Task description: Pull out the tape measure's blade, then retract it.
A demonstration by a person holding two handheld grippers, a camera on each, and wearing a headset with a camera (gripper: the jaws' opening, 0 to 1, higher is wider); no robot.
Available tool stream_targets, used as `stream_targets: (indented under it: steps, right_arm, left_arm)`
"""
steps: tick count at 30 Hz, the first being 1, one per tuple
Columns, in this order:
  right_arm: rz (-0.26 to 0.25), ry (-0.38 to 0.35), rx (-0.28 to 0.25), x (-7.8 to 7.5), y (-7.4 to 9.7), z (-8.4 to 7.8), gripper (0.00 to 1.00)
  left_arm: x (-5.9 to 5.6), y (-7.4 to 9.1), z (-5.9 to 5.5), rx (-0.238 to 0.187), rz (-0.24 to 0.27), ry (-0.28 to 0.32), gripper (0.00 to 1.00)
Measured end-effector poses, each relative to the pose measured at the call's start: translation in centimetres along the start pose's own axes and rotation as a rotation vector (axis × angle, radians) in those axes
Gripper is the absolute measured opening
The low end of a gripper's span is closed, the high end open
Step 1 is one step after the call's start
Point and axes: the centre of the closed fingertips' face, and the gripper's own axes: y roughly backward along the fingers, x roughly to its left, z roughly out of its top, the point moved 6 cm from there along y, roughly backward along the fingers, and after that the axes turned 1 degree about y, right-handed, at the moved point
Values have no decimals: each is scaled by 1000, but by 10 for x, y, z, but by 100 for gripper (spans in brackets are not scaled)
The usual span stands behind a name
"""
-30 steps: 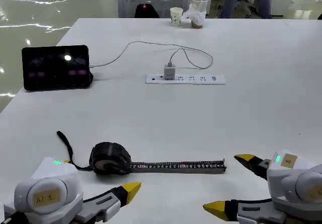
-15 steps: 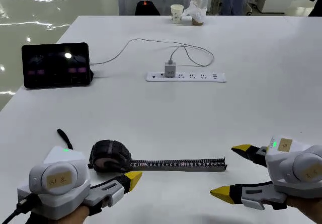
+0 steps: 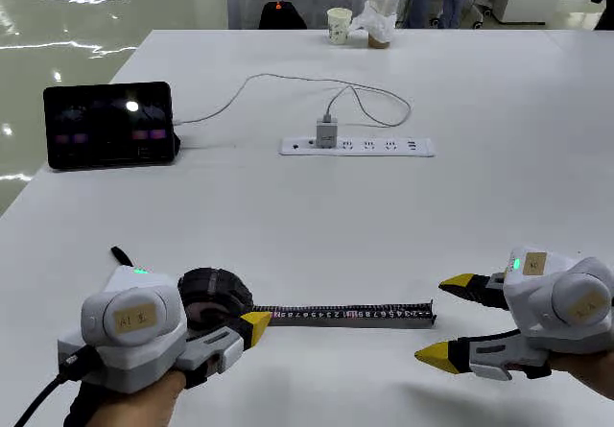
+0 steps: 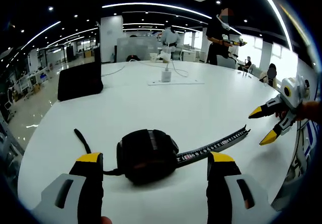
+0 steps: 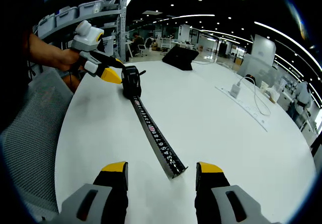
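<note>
The white table (image 3: pixel 288 216) carries all the work, and the tape measure (image 3: pixel 213 295) lies on its near edge with the blade (image 3: pixel 345 313) drawn out flat toward the right. Over the last second the left gripper (image 4: pixel 155 159) has come forward. Its jaws now stand spread on either side of the case, with a gap showing on each side, so nothing is clamped yet. The right gripper (image 3: pixel 448 319) has risen level with the blade's end, and its jaws, also spread, stand just off the hook (image 5: pixel 176 171) without touching it. The blade's extension appears unchanged. In my judgement the pull-out is done and the grippers are lining up for the retraction. The tablet (image 3: pixel 108 126), power strip (image 3: pixel 357 146), its cable (image 3: pixel 259 82) and the cups (image 3: pixel 339 26) sit well apart toward the far side and obstruct nothing. The case's strap (image 3: pixel 121 254) trails near the left jaw and could snag.
</note>
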Motion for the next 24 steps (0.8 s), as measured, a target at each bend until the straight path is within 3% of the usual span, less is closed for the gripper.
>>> stream_targets:
  steps: [8,24]
  right_arm:
    - [41,45,37,-8,-5,-5,43]
    - [136,135,122,-25,-22,-10,24]
  left_arm:
    - [2,-6,0,17,20,21,73]
    - [8,-23,0,54,61,62,68]
